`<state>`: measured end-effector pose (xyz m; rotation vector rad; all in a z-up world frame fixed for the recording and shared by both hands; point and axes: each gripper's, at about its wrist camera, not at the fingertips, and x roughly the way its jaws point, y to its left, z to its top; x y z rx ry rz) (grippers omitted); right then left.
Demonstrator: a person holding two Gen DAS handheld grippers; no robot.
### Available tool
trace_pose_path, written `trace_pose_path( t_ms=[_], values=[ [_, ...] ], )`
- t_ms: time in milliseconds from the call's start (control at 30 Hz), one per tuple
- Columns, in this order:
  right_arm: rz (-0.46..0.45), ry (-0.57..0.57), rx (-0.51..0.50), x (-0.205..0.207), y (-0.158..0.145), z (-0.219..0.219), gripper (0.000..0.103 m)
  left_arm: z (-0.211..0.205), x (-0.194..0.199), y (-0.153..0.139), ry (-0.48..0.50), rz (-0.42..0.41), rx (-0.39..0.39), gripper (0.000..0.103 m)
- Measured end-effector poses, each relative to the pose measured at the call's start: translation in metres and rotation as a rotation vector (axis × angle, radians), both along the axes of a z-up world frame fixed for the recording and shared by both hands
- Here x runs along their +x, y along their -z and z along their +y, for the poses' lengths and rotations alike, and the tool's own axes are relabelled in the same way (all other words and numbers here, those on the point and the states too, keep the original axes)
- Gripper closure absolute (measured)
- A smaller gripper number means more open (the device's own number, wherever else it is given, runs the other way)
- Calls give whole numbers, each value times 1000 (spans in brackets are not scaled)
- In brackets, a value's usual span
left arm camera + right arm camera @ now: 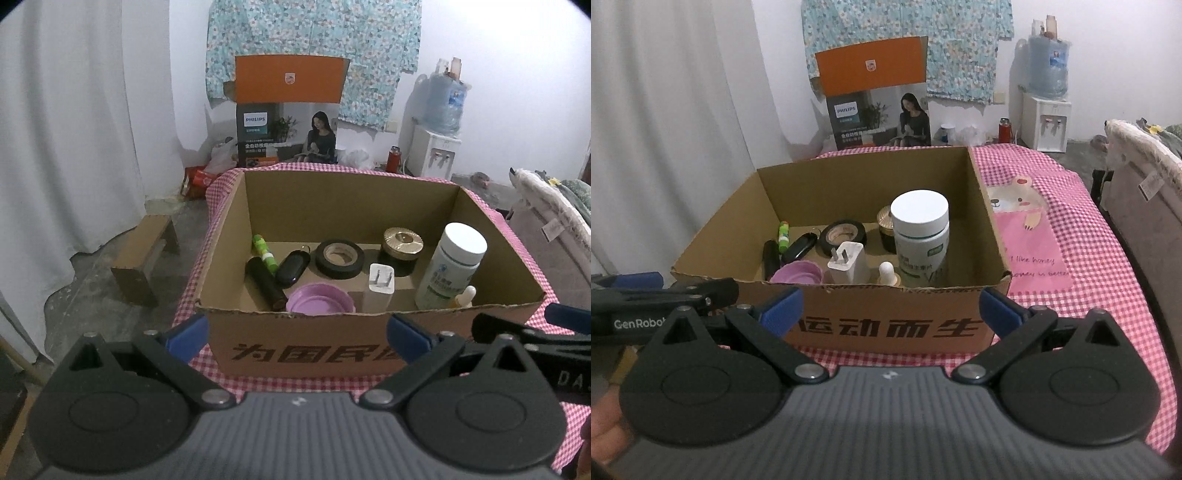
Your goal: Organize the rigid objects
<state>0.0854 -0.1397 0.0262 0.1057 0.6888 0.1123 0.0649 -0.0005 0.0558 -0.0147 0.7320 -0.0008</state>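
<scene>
Evidently 2 empty grippers, cardboard box (886, 325) ahead.

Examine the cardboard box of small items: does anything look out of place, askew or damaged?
Nothing spilled or broken. The cardboard box has ragged, flapless rims. Inside, the white bottle stands upright; the black cylinder and glue stick lie loosely.

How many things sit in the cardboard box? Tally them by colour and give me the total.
Black: 3, the tape roll, the tube, the key fob
White: 3, the bottle, the plug adapter, the dropper
Green: 1, the glue stick
Purple: 1, the lid
Gold: 1, the jar
Total: 9
</scene>
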Motion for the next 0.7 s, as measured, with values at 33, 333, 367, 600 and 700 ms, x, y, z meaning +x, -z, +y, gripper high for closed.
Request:
trace_pose_path(
  t_ms=[33,333,367,600,700],
  values=[
    [1,1,-1,1,1,1,1,1,0,1,0,1,-2,0],
    [8,-4,-7,-2,-1,0,1,2,0,1,-2,0,4,0],
    [9,-5,-6,-2,0,0,1,2,0,1,-2,0,5,0],
    [15,-10,-7,-2,0,0,1,3,0,1,-3,1,9,0],
    [20,-12,-4,-1,-1,0,1,3,0,1,-5,-1,10,0]
  ],
)
